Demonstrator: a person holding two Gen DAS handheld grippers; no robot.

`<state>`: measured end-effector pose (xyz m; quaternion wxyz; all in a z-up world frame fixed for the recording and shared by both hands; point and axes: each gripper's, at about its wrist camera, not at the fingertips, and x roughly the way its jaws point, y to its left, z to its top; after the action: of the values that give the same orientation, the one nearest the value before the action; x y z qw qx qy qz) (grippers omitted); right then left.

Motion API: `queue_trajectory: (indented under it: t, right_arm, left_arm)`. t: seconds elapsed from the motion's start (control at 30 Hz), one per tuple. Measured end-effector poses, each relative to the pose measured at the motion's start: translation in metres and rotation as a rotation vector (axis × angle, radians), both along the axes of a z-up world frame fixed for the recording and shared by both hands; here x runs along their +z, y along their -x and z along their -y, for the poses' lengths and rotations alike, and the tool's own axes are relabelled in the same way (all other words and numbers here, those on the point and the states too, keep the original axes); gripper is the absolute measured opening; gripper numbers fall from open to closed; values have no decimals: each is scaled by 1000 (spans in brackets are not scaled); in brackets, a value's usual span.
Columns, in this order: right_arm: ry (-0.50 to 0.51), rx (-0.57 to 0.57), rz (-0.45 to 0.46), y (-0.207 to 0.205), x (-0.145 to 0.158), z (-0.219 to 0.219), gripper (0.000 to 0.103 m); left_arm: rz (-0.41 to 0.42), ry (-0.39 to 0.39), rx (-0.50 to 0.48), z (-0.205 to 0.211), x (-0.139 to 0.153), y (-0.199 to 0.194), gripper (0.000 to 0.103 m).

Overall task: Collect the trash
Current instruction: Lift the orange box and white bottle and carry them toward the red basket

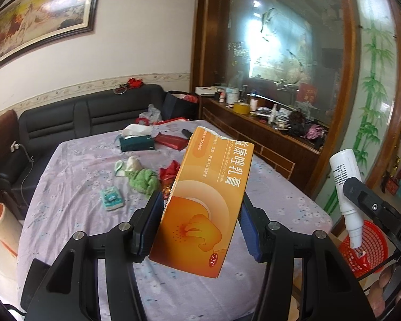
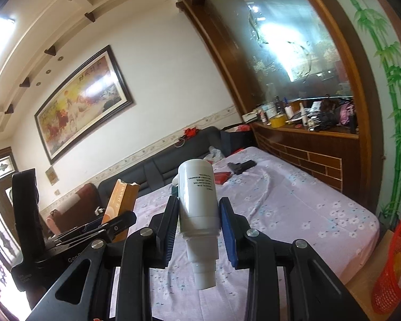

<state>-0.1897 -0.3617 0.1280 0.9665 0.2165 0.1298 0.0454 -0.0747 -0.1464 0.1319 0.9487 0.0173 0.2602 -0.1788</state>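
My left gripper (image 1: 200, 219) is shut on an orange medicine box (image 1: 203, 200) with a torn top and holds it above the table. My right gripper (image 2: 199, 219) is shut on a white plastic bottle (image 2: 197, 200), held with its nozzle pointing down toward the camera. In the left wrist view the same bottle (image 1: 346, 187) hangs over a red mesh basket (image 1: 366, 248) at the right. The basket (image 2: 393, 270) also shows at the right edge of the right wrist view. The box (image 2: 120, 198) shows left of the bottle there.
A table under a purple flowered cloth (image 1: 74, 208) carries a green rag (image 1: 144, 179), a teal tissue box (image 1: 136, 140), red wrappers (image 1: 168, 172) and a small teal packet (image 1: 111, 199). A black sofa (image 1: 66, 117) stands behind it. A cluttered wooden sideboard (image 1: 267, 131) runs along the right.
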Motion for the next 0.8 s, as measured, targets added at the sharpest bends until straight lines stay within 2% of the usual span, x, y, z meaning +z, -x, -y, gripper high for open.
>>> queue_trajectory:
  t: [0.3, 0.8]
  right_arm:
    - [-8, 98, -33, -44, -13, -21, 33]
    - [23, 200, -84, -114, -28, -53, 33]
  left_arm:
    - [-43, 7, 97, -37, -14, -28, 54]
    - [-93, 21, 192, -75, -31, -71, 54]
